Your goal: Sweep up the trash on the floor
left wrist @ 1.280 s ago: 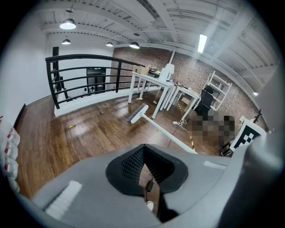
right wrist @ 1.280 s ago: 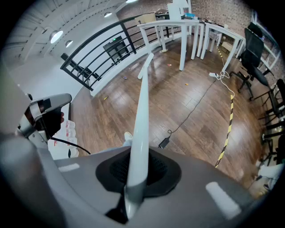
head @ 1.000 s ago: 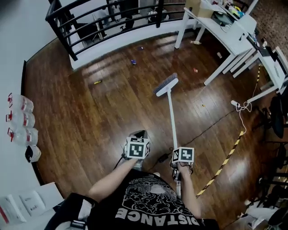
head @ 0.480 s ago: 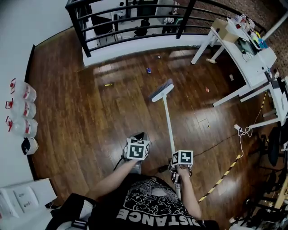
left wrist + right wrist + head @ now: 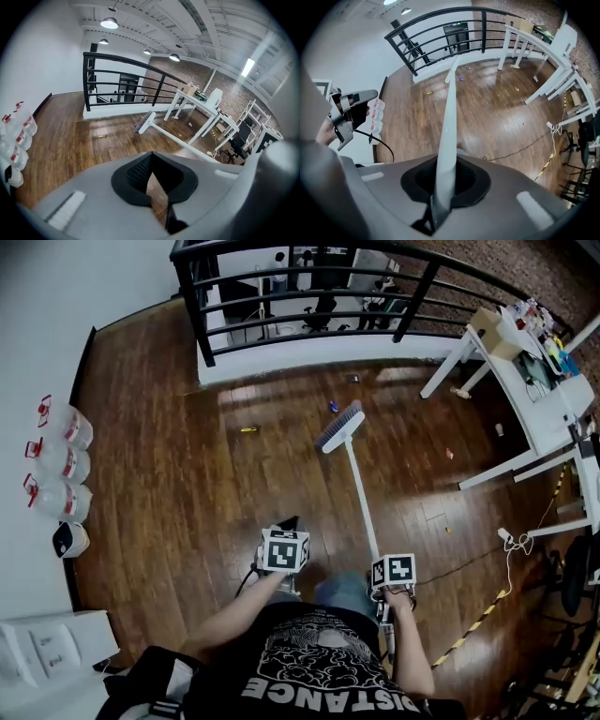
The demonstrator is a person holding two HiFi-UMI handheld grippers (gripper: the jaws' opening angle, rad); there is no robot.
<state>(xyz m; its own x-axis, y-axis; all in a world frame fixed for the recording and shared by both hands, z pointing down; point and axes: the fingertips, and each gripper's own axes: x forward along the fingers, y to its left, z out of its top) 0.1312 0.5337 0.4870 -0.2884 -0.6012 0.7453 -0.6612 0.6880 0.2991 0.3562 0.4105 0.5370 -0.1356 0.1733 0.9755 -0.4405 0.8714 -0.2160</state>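
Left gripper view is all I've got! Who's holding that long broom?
Observer: The right gripper is shut on the broom handle.
Operator: Is anything hanging off my gripper?
Observer: Yes. The right gripper view shows a black cable hanging from the left gripper.
Operator: What's down beside me?
Observer: In the head view, a white box sits at the person's left.
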